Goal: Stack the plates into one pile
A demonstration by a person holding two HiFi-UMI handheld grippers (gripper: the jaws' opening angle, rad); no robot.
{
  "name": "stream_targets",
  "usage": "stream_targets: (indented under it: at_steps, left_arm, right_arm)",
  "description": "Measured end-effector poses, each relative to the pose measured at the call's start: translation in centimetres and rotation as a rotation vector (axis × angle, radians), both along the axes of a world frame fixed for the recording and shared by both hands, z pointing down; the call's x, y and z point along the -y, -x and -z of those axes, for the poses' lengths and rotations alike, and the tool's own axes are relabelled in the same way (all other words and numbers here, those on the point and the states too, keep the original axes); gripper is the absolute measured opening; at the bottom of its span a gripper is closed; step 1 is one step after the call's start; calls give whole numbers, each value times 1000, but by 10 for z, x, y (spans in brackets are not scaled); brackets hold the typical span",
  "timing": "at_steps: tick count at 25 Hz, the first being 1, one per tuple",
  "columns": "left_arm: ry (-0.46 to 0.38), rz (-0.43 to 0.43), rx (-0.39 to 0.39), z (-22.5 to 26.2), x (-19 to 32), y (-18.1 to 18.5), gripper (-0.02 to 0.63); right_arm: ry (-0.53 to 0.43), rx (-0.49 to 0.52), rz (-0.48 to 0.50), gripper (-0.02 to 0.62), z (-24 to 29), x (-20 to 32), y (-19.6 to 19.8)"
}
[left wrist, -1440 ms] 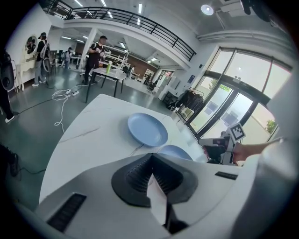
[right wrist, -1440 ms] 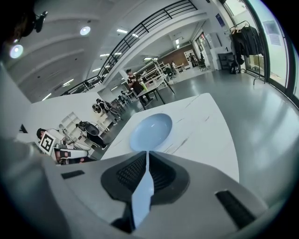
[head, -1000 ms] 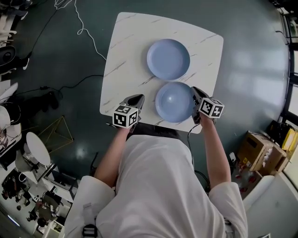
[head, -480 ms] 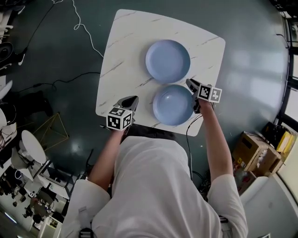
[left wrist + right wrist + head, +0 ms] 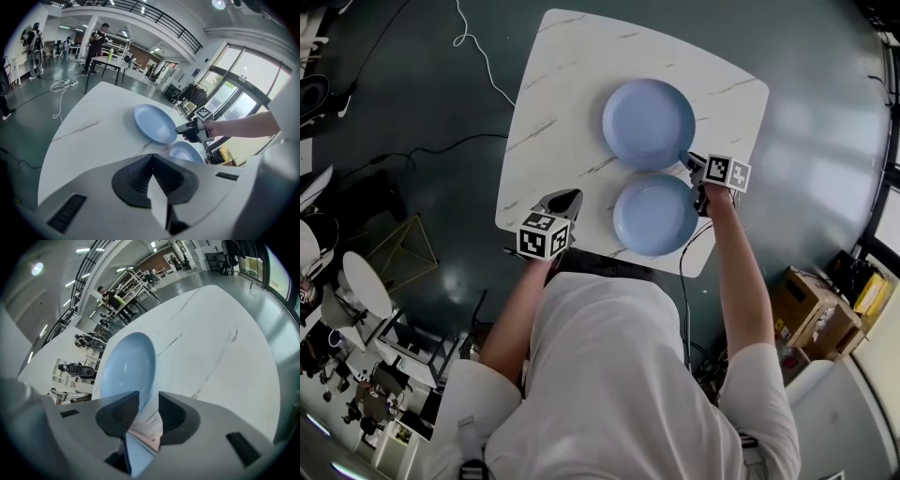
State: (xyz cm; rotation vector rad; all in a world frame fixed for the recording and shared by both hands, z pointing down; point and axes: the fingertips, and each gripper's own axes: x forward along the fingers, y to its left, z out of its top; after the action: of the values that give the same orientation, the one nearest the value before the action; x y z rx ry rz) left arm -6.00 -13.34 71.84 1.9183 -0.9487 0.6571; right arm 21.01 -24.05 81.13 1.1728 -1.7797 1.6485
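Your right gripper (image 5: 147, 401) has just been opening its jaws. They stand spread wide, with the far plate's (image 5: 129, 366) rim in the gap and the pads not pressing on it. Your left gripper (image 5: 151, 161) is pressed together on nothing, over the table's (image 5: 558, 103) near left. The right gripper view misses the near plate (image 5: 656, 216); the head view shows the 2 plates side by side, unstacked.

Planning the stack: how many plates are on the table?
2. The far plate lies mid-table; the near plate lies by the table's front edge. Nothing appears hidden.
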Motion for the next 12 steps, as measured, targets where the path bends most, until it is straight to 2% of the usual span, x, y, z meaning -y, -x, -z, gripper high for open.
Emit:
stream_targets:
  at_steps: [3, 6, 9, 12]
  left_arm:
    - [5, 13, 7, -3, 3, 4, 14]
    - [14, 23, 14, -5, 2, 11, 14]
    - [20, 22, 25, -8, -1, 16, 14]
    - [25, 26, 32, -10, -2, 21, 14]
  right_arm:
    - [19, 16, -51, 130, -9, 9, -1]
    - [37, 73, -124, 123, -12, 16, 1]
    - [69, 81, -185, 58, -18, 16, 1]
    - [98, 78, -231, 48, -21, 17, 0]
